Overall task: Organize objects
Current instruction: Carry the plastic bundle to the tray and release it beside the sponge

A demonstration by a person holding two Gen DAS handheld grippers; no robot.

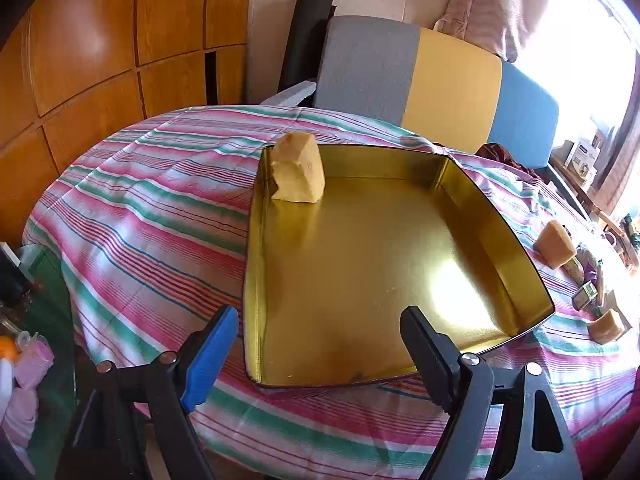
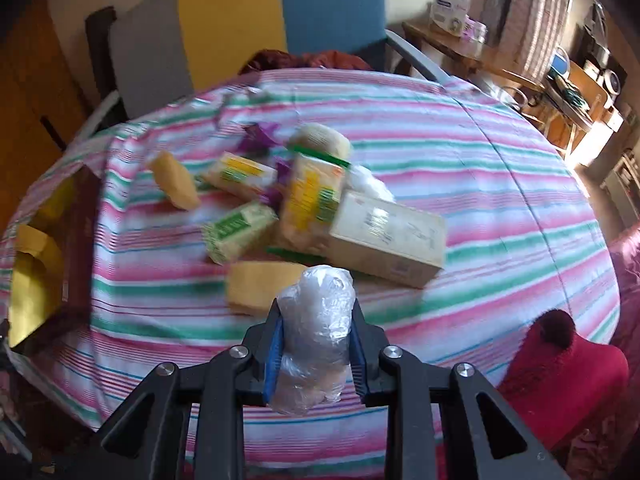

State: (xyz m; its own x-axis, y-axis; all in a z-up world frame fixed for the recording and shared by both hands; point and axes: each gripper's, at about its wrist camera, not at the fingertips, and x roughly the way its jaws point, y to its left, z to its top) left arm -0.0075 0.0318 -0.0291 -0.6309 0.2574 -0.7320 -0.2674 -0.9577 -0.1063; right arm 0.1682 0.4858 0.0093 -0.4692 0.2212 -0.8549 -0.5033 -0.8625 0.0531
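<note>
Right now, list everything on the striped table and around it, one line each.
Gold metal tin: one, open, middle of the striped tablecloth.
Pale yellow wedge-shaped block: one, standing in the tin's far left corner.
Tan blocks: two, on the cloth right of the tin.
Pile of yellow-green packets and a cream box: mid-table in the right wrist view, blurred, count unclear.
Clear plastic-wrapped bundle: one, between the right gripper's pads.
Grey, yellow and blue chair: one, behind the table.
Red cloth item: one, near table edge.
Left gripper: open, empty.
Right gripper: shut on the bundle.
</note>
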